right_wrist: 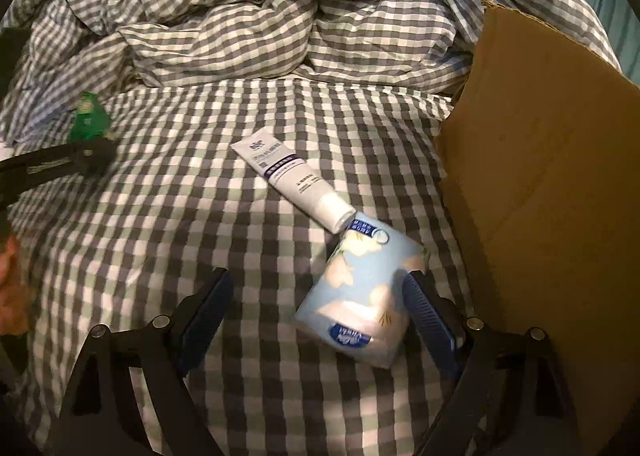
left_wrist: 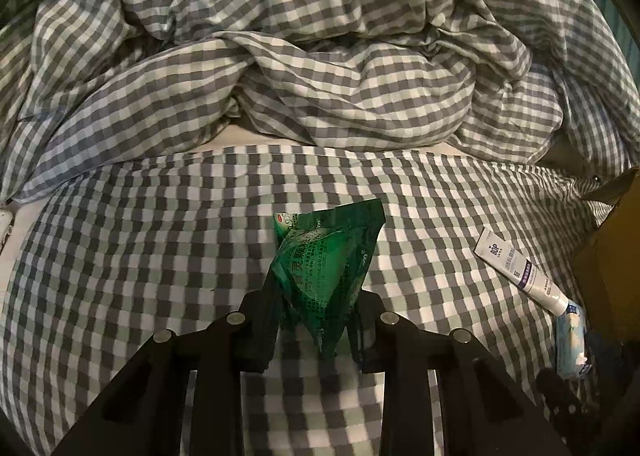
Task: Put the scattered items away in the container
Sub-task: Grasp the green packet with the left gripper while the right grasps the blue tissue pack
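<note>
On a bed covered in grey-and-white checked bedding, the left gripper pinches a crumpled green sachet between its black fingers, the jaws drawn in tight on the foil, which sticks up and forward out of the grip above the sheet. In the right wrist view the same sachet shows small at the far left, held in the left tongs.

The right gripper is spread wide, its blue-padded fingers low over the sheet. A light-blue tissue pack lies between them, close against the right-hand pad and well apart from the left-hand one; whether pad and pack actually touch cannot be told.

Just beyond the pack, a white tube with a dark band lies flat on the sheet, its capped end touching or nearly touching the pack's far corner. The left wrist view shows the tube and pack at its right edge.

A brown cardboard box stands at the right, just beside the pack, one flap raised. Behind everything, a rumpled checked duvet is heaped across the far side of the bed.
</note>
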`<act>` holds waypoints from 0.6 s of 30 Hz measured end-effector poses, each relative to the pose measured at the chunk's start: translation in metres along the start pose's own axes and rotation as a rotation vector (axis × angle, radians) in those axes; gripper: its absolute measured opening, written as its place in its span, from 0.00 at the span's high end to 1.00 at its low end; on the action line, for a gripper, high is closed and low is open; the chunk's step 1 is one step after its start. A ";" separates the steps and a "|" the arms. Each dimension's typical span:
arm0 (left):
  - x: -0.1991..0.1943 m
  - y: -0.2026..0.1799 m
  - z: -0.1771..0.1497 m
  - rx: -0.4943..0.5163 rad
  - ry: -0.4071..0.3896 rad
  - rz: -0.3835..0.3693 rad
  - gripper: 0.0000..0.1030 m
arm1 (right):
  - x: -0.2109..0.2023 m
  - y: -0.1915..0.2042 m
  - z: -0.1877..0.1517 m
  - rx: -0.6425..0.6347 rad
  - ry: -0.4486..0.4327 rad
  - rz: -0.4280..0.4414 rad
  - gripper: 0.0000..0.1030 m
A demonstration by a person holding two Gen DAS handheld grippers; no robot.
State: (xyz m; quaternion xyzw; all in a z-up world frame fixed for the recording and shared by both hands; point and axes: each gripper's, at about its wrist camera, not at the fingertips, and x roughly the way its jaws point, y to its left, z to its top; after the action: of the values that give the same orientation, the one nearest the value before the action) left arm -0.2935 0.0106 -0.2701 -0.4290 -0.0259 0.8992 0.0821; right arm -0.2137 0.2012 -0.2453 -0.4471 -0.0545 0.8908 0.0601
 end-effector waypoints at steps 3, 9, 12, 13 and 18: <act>-0.006 0.008 -0.001 -0.012 -0.009 0.009 0.72 | 0.007 0.002 0.000 -0.017 0.010 -0.047 0.16; -0.016 0.018 -0.001 -0.027 -0.023 0.009 0.72 | 0.016 -0.001 0.003 -0.020 0.014 -0.066 0.16; -0.018 0.018 -0.001 -0.033 -0.029 0.006 0.72 | 0.016 -0.003 0.003 -0.016 0.015 -0.080 0.28; -0.020 0.018 -0.001 -0.033 -0.030 0.004 0.72 | 0.015 -0.004 0.003 -0.013 0.014 -0.090 0.33; -0.022 0.017 -0.002 -0.036 -0.029 -0.003 0.72 | 0.014 -0.012 0.005 -0.010 0.018 -0.093 0.47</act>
State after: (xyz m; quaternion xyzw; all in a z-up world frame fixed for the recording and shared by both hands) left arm -0.2806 -0.0097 -0.2568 -0.4171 -0.0440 0.9047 0.0750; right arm -0.2251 0.2148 -0.2513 -0.4526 -0.0791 0.8826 0.0997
